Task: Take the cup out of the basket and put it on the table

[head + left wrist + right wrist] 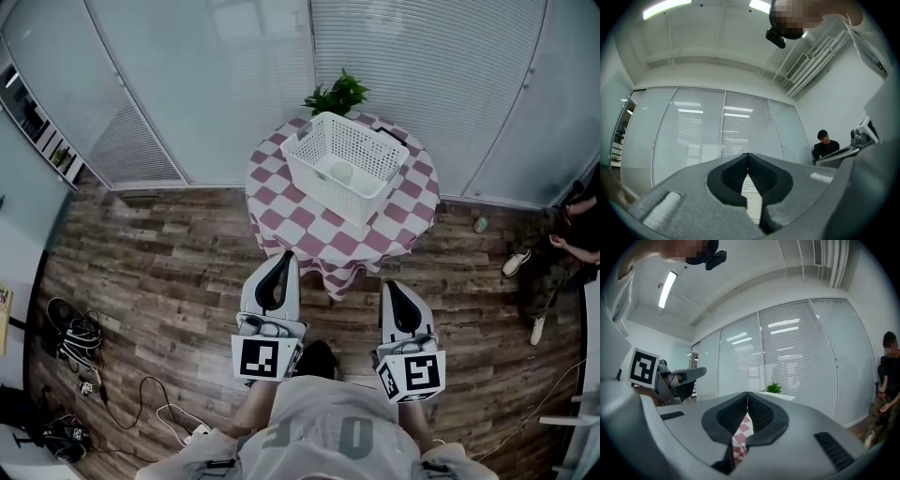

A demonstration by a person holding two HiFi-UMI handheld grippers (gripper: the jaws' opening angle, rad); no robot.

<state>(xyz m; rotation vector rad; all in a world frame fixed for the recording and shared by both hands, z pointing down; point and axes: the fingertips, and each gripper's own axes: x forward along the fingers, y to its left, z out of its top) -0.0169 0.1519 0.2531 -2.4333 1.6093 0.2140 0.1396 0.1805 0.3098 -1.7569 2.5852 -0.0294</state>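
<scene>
A white slatted basket (345, 164) stands on a round table with a red-and-white checked cloth (281, 202). A pale cup (340, 172) lies inside the basket. My left gripper (281, 258) and right gripper (392, 286) are held side by side over the wooden floor, short of the table's near edge. Both are shut and hold nothing. In the left gripper view the jaws' tips meet at the left gripper (748, 154), and a bit of the basket (752, 197) shows below them. In the right gripper view the right gripper (748, 393) is shut too, with the checked cloth (740, 437) behind it.
A green plant (336, 94) sits at the table's far edge, against glass walls with blinds. A person (562, 244) sits at the right. Cables and gear (80, 337) lie on the floor at the left.
</scene>
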